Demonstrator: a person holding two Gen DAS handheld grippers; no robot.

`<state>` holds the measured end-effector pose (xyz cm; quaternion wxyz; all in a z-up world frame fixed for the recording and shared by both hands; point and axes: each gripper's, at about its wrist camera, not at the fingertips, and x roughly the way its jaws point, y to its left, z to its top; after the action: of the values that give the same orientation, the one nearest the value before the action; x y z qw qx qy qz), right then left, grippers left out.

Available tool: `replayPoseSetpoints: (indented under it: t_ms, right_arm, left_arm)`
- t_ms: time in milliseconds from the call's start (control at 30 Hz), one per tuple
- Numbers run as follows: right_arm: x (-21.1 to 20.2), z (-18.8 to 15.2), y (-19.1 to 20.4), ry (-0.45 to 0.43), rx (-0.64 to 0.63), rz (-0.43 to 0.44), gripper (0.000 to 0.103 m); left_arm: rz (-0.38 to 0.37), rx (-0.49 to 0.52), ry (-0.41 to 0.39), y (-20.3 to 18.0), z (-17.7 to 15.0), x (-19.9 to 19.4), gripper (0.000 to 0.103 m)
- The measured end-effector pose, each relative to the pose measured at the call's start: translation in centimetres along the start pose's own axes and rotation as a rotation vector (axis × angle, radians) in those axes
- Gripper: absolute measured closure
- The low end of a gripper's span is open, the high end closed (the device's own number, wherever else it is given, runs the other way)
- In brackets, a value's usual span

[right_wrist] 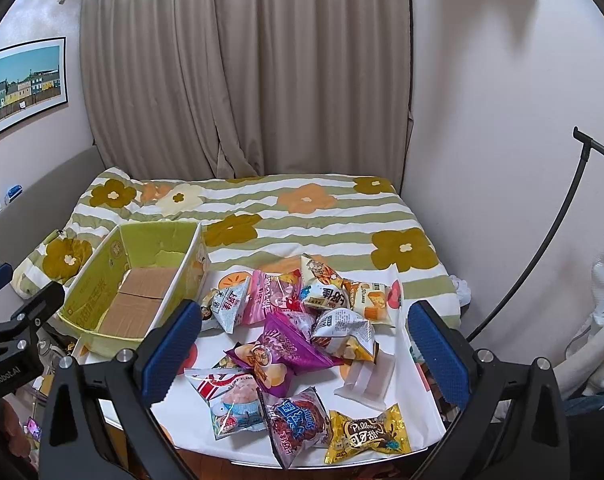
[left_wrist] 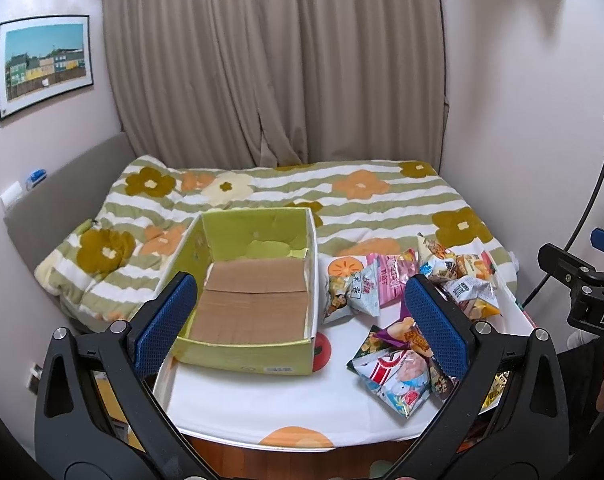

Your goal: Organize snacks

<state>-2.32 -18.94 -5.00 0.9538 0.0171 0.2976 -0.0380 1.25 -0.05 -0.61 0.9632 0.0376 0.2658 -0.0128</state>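
An empty green cardboard box [left_wrist: 258, 220] with a brown bottom stands on a white table [left_wrist: 270, 404]; it also shows at the left in the right wrist view [right_wrist: 86, 280]. A pile of snack packets [right_wrist: 302, 320] lies to its right, among them a purple bag [right_wrist: 286, 348], a red-and-white shrimp bag [right_wrist: 230, 396] and a yellow Pillows packet [right_wrist: 366, 436]. The pile also shows in the left wrist view [left_wrist: 406, 292]. My left gripper [left_wrist: 302, 320] is open and empty above the box's front. My right gripper [right_wrist: 306, 356] is open and empty above the pile.
A bed with a flowered green-striped quilt [left_wrist: 342, 196] lies behind the table. Beige curtains [left_wrist: 274, 60] hang at the back. A black curved stand [right_wrist: 542, 256] rises at the right. A white plastic piece [right_wrist: 370, 376] lies on the table by the packets.
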Motion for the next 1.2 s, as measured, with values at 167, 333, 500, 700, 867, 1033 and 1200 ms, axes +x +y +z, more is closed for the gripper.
replayPoseSetpoints:
  t_ms: [167,333,500,700,867,1033,1200]
  right_arm:
    - [-0.05,-0.16,0.03,0.000,0.001,-0.002,0.000]
    - [0.08,-0.14,0.06,0.002,0.000,-0.002,0.000]
    - [0.36,-0.23,0.14,0.000,-0.004,-0.004,0.000]
    - [0.46,-0.09,0.23,0.003,-0.006,-0.001,0.000]
    - [0.52,-0.08,0.19,0.002,-0.004,-0.002,0.000]
    - [0.42,0.08,0.18,-0.001,-0.004,0.000,0.000]
    - [0.38,0.11,0.20,-0.001,-0.004,-0.001,0.000]
  left_arm:
    - [-0.001,0.000,0.003,-0.12,0.02,0.14,0.000]
    - [-0.002,-0.001,0.006,-0.35,-0.13,0.34,0.000]
    - [-0.003,-0.002,0.006,-0.27,-0.06,0.34,0.000]
    - [-0.006,-0.008,0.008,-0.44,-0.28,0.65,0.000]
    - [-0.005,-0.011,0.010,-0.38,-0.38,0.83,0.000]
    - [-0.005,-0.009,0.011,-0.37,-0.40,0.87,0.000]
    - [-0.005,-0.010,0.012,-0.36,-0.37,0.84,0.000]
